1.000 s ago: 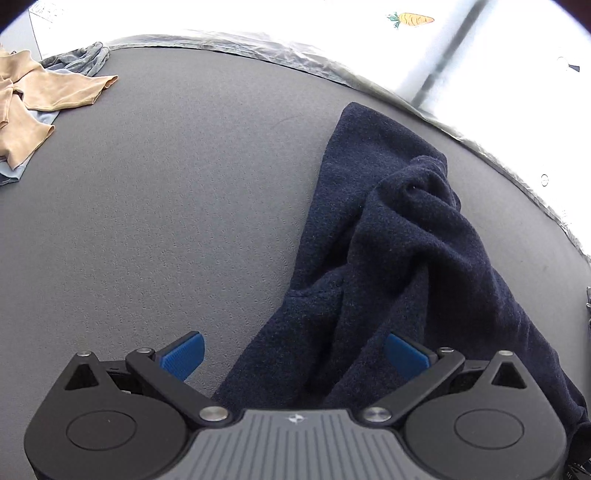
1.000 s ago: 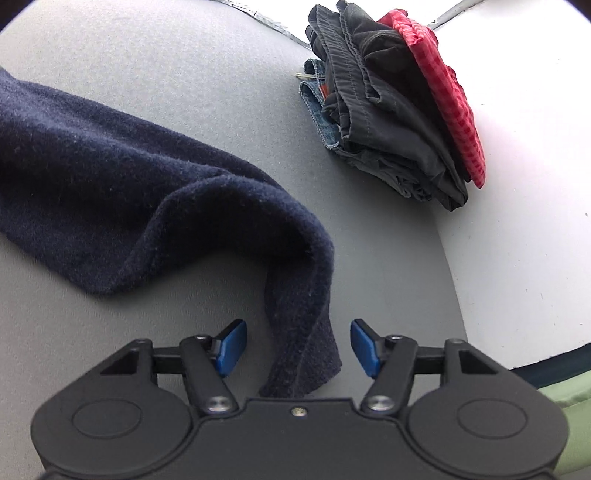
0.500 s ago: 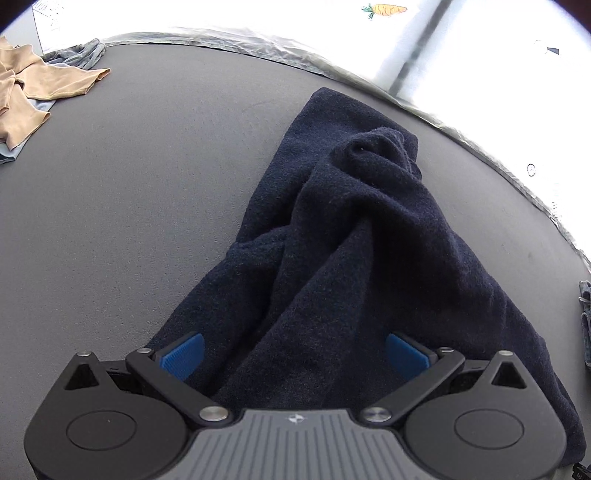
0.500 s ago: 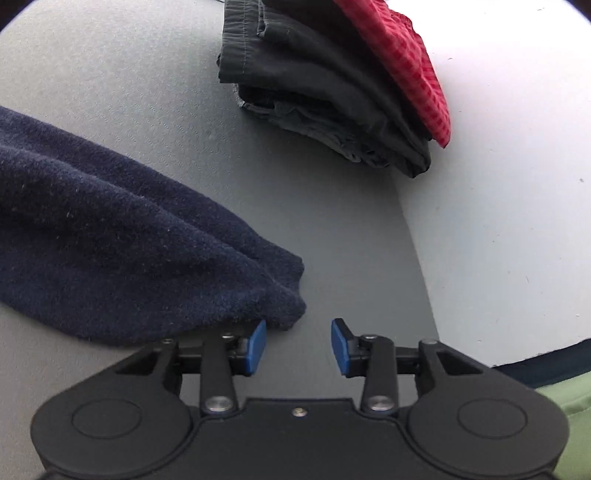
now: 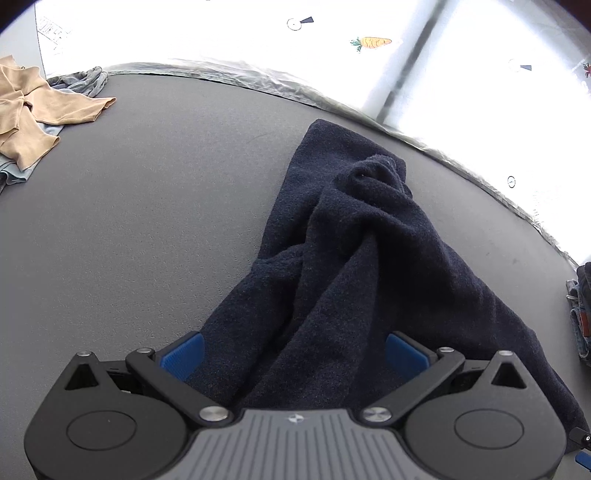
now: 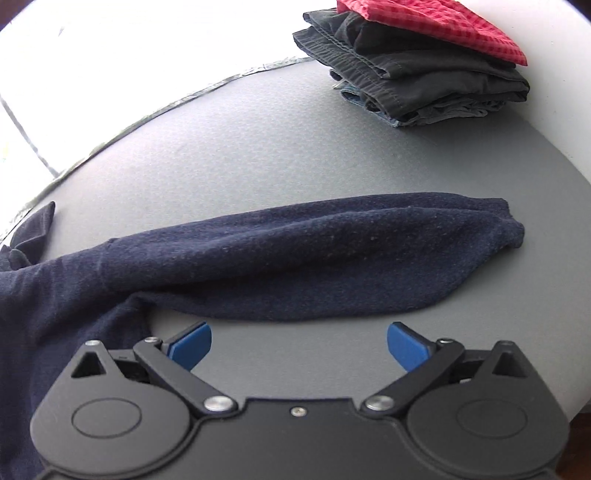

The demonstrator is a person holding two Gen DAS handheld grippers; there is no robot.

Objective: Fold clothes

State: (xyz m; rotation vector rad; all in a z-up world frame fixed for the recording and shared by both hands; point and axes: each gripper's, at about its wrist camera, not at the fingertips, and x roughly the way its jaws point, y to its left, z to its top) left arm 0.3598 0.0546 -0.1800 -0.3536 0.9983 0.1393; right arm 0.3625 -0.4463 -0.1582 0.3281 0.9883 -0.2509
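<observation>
A grey worktop (image 5: pixel 147 229) fills both views, its far rim edged in a silvery strip against a bright white floor. Across it lies the navy garment (image 5: pixel 369 258), a thick knitted piece bunched into ridges in the left wrist view, running from the far rim down to and under the left hand-held gripper (image 5: pixel 293 354). That gripper's jaws stand wide apart, with the navy cloth rising between the blue pads; whether either pad touches the cloth cannot be told.

In the right wrist view one long sleeve (image 6: pixel 314 258) of the garment stretches flat across the worktop, its cuff end pointing right. The right hand-held gripper (image 6: pixel 299 345) hangs just short of it, its jaws opening, with only bare grey surface between them.

At the far right corner sits a folded stack (image 6: pixel 413 77): dark grey pieces, denim beneath, a red checked piece (image 6: pixel 436 26) on top. At the far left lies a tan garment (image 5: pixel 33 110) over pale grey-blue cloth.
</observation>
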